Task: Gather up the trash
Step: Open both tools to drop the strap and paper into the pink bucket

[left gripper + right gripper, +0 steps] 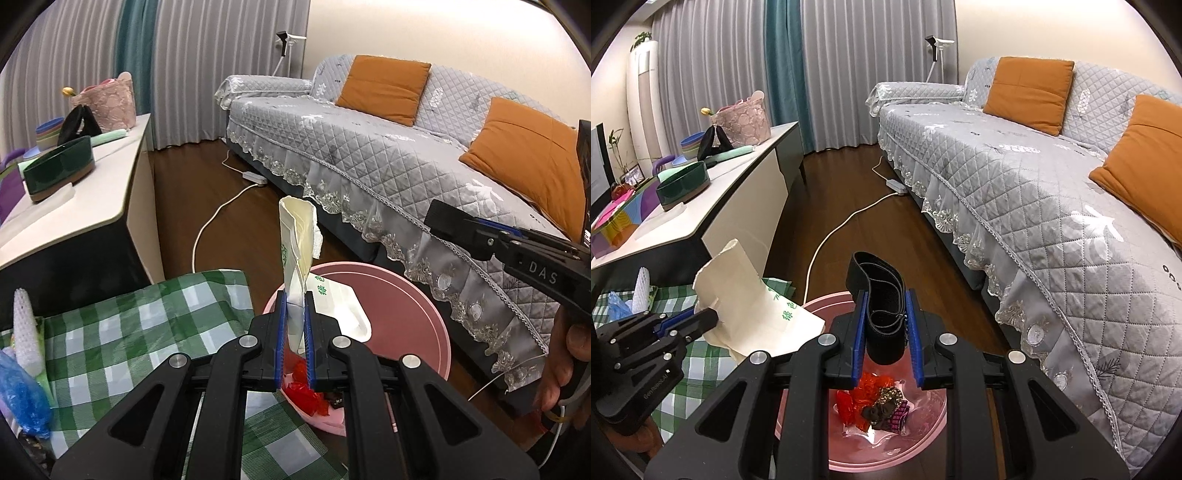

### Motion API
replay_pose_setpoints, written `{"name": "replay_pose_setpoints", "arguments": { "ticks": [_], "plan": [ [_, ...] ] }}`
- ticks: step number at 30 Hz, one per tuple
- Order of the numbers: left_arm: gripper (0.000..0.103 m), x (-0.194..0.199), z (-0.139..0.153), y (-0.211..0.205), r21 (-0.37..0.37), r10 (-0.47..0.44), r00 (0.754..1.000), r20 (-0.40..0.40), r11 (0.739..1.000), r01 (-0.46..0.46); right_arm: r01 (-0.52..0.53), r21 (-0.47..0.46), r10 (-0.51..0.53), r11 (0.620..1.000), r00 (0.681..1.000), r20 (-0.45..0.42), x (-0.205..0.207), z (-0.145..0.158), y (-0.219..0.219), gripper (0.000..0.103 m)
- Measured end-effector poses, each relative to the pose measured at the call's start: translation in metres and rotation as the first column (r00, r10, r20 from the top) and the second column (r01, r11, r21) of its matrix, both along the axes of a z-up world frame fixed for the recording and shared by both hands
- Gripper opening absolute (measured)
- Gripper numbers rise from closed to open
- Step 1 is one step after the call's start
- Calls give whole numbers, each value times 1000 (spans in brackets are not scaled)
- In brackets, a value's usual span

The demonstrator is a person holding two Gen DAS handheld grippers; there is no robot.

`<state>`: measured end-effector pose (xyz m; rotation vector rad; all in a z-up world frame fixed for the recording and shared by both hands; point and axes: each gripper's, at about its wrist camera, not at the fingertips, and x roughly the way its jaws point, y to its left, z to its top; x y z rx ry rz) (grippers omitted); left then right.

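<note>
Over the pink bin (886, 448), the left gripper (295, 308) clamps an upright paper bag (297, 251) — the right gripper (886, 308) grips a black strap (882, 314).

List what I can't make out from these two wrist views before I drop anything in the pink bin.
- Pink plastic bin: left wrist view, near rim hidden by the left gripper and its cream paper bag.
- Bin's contents: right wrist view, partly covered by the right gripper holding a black folded strap.
- Bag's green print: cut off by folds.
</note>
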<state>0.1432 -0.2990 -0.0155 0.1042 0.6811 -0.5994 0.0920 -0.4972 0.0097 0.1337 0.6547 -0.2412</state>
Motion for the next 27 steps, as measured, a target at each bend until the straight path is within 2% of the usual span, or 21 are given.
{"name": "replay_pose_setpoints", "arguments": {
  "ticks": [2, 4, 6, 13, 20, 22, 25, 26, 27],
  "plan": [
    [10, 3, -1, -1, -18, -24, 999, -29, 1000, 23, 7, 1, -7, 1000, 1000, -2, 1, 0, -1, 27],
    [13, 6, -4, -2, -26, -40, 997, -66, 999, 39, 20, 7, -20, 1000, 1000, 2, 0, 0, -3, 38],
    [16, 5, -4, -2, -14, -33, 997, -65, 999, 32, 33, 9, -33, 999, 999, 12, -2, 2, -4, 47],
    [16, -8, 6, 14, -3, -13, 999, -43, 1000, 13, 22, 3, -22, 1000, 999, 30, -2, 8, 2, 49],
    [16, -27, 24, 48, 8, 32, 999, -10, 999, -31, -18, 2, 18, 1000, 998, 63, -5, 18, 19, 50],
    [16, -32, 29, 58, 11, 43, 999, 0, 999, -43, -28, -3, 29, 1000, 997, 73, -6, 22, 25, 55],
    [17, -41, 37, 74, 17, 60, 998, 20, 998, -60, -38, -12, 39, 999, 995, 96, -11, 29, 36, 72],
    [20, -45, 40, 81, 17, 69, 997, 28, 997, -69, -40, -15, 42, 999, 994, 103, -12, 31, 39, 80],
    [29, -48, 43, 89, 16, 79, 996, 35, 997, -80, -45, -17, 46, 999, 992, 114, -14, 35, 44, 86]
  ]
}}
